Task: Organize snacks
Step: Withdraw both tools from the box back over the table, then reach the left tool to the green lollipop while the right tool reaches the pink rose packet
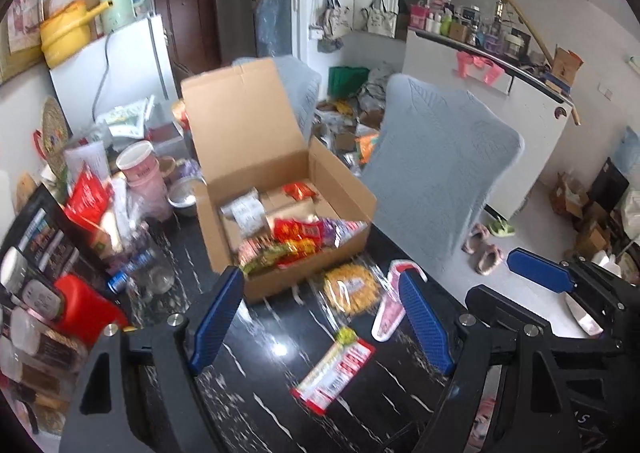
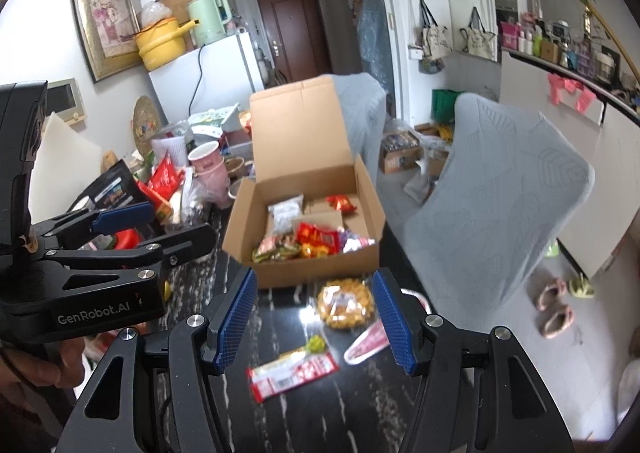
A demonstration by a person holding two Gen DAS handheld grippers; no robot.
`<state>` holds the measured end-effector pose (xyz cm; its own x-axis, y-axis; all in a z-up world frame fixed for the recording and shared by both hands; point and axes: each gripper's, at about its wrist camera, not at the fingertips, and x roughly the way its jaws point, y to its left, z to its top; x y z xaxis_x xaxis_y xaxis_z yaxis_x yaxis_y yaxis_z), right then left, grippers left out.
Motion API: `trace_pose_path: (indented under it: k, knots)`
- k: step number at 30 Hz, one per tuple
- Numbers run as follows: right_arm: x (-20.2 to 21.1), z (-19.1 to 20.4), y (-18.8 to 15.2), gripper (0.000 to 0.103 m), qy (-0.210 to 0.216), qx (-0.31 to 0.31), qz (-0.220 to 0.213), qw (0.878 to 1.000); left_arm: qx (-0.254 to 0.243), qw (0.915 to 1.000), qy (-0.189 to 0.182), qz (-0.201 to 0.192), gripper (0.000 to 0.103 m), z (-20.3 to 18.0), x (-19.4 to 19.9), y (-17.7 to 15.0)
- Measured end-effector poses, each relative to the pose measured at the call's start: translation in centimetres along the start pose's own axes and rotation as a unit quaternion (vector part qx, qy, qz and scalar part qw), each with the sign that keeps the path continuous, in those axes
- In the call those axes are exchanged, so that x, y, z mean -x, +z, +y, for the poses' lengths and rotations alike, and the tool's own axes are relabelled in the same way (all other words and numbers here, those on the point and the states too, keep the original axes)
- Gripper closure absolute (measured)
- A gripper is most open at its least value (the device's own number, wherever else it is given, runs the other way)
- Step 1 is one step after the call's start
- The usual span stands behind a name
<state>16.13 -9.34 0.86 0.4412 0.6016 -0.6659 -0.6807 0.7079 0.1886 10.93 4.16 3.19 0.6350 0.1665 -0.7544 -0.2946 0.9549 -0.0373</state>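
Note:
An open cardboard box (image 1: 304,277) (image 2: 320,269) stands on the black marble table (image 1: 260,393) (image 2: 340,413) and holds several snack packets (image 1: 300,241) (image 2: 316,241). In front of it lie a clear bag of yellow snacks (image 1: 350,289) (image 2: 346,303), a pink packet (image 1: 390,309) (image 2: 366,341) and a long red bar packet (image 1: 334,375) (image 2: 292,371). My left gripper (image 1: 320,321) is open and empty above the loose snacks. My right gripper (image 2: 314,317) is open and empty, just behind them. The right gripper also shows at the right edge of the left wrist view (image 1: 540,273).
Clutter crowds the table's left: pink cup (image 1: 142,169) (image 2: 208,165), red bags (image 1: 86,195), a clear bottle (image 1: 148,269), a red container (image 1: 86,305). Two grey-covered chairs (image 1: 436,165) (image 2: 496,181) stand at the right of the table. The left gripper's body (image 2: 80,277) fills the right view's left side.

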Motion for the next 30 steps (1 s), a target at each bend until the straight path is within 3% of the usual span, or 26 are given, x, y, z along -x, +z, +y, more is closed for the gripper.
trace_pose_path:
  k: [18, 30]
  knots:
    - [-2.0, -2.4, -7.2, 0.043, -0.016, -0.035, 0.078, 0.996, 0.005, 0.9956, -0.03, 0.089, 0.023, -1.1, -4.4, -6.8]
    - [-5.8, -4.8, -10.4, 0.043, -0.02, -0.056, 0.135, 0.989, 0.023, 0.9914, -0.014, 0.128, 0.023, -0.8, -9.3, -9.3]
